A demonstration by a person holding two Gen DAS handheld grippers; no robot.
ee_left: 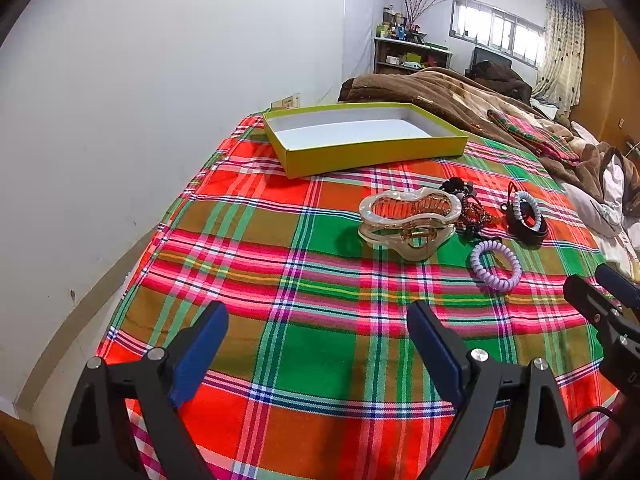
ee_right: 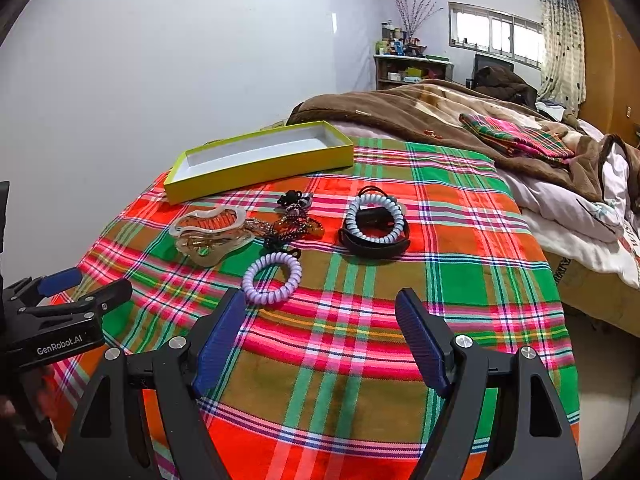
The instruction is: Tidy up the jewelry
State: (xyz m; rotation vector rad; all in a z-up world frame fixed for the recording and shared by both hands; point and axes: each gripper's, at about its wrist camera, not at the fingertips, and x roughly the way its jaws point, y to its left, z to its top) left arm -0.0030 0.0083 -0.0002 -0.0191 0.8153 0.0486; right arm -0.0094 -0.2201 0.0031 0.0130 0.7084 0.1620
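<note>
A yellow-green box (ee_left: 372, 154) (ee_right: 256, 172) with a white, empty inside lies at the far side of the plaid cloth. A large translucent hair claw (ee_left: 408, 220) (ee_right: 212, 232) lies in front of it. Beside the claw are a tangle of dark beaded pieces (ee_left: 472, 212) (ee_right: 292, 220), a lilac spiral hair tie (ee_left: 496, 266) (ee_right: 272, 272), and a pale blue spiral tie on a black band (ee_left: 526, 216) (ee_right: 374, 220). My left gripper (ee_left: 320, 316) is open and empty, short of the claw. My right gripper (ee_right: 320, 304) is open and empty, just short of the lilac tie.
The plaid cloth (ee_left: 320, 360) (ee_right: 360, 360) covers the bed end. A brown blanket (ee_left: 440, 92) (ee_right: 400, 116) and white bedding (ee_right: 580, 220) lie behind and to the right. A white wall (ee_left: 120, 120) is on the left. Each gripper shows at the other view's edge.
</note>
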